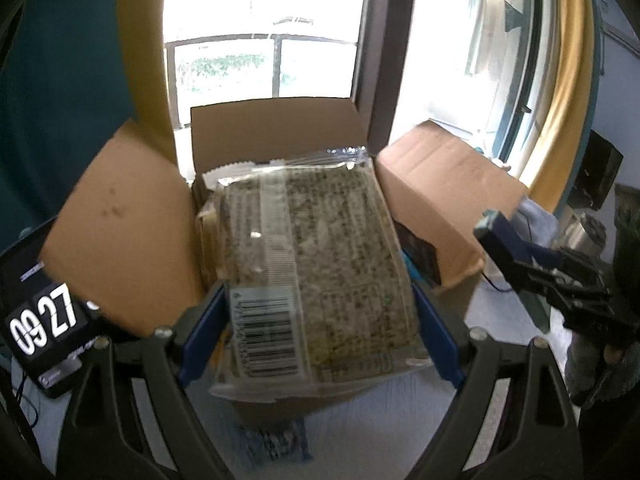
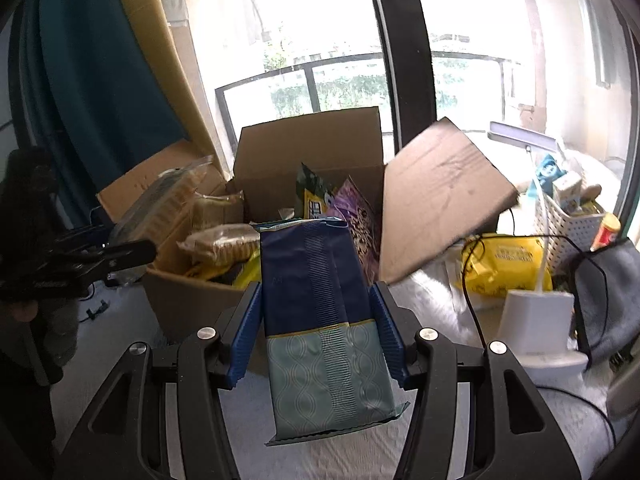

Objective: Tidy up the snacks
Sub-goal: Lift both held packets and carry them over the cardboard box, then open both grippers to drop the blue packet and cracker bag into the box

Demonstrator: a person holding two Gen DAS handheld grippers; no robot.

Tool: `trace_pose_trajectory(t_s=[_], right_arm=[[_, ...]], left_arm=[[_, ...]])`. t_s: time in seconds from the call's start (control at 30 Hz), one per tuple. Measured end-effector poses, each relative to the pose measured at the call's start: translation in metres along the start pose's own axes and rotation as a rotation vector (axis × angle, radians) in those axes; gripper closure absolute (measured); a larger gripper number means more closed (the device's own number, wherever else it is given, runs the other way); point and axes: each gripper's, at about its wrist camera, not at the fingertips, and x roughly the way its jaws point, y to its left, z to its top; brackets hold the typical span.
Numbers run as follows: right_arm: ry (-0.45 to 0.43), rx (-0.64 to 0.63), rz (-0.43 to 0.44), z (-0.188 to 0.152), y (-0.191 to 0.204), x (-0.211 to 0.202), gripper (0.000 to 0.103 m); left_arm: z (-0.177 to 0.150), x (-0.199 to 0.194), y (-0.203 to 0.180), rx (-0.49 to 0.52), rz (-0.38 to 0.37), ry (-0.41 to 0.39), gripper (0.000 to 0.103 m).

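We read only "09 27" on the flip-clock display point(image 1: 44, 326), at eight o'clock in the left wrist view.

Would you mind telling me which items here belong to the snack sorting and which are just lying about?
Part of the job:
clear cracker pack in the left gripper
blue snack pack in the right gripper
cardboard box with snacks inside

Just lying about:
white basket
grey cloth
clock display

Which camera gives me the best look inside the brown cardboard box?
Right wrist: the brown cardboard box shows its open interior with several snack packs. In the left wrist view, the clear-wrapped snack pack held in the left jaws blocks most of it.
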Motion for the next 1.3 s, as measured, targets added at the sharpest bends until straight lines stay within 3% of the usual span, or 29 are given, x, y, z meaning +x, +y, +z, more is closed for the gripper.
trace_pose_trajectory(t_s=[0.1, 0.23, 0.47, 0.83, 1.1, 1.3], right_arm=[[-0.002, 0.002, 0.013, 0.007, -0.001, 0.012, 0.046], [-0.004, 0.013, 0.019, 0.016, -0.004, 0.027, 0.046], [-0.007, -0.007, -0.005, 0.032, -0.007, 0.043, 0.046], [-0.031, -0.063, 0.01, 0.061, 0.019, 0.062, 0.046], [-0.039, -0.068, 0.055, 0.098, 0.054, 0.101, 0.046], [-0.027, -0.044, 0.065, 0.114, 0.077, 0.127, 0.046]], left_arm=[[0.015, 0.019, 0.001, -0.005, -0.005, 0.013, 0.014], [0.035, 0.05, -0.004, 0.043, 0.053, 0.037, 0.014], [0.052, 0.067, -0.001, 0.046, 0.14, 0.006, 0.009], [0.039, -0.002, 0.018, 0.002, 0.193, -0.15, 0.008], [0.015, -0.054, 0.047, -0.053, 0.236, -0.218, 0.008], [-0.008, -0.079, 0.071, -0.109, 0.278, -0.226, 0.008]])
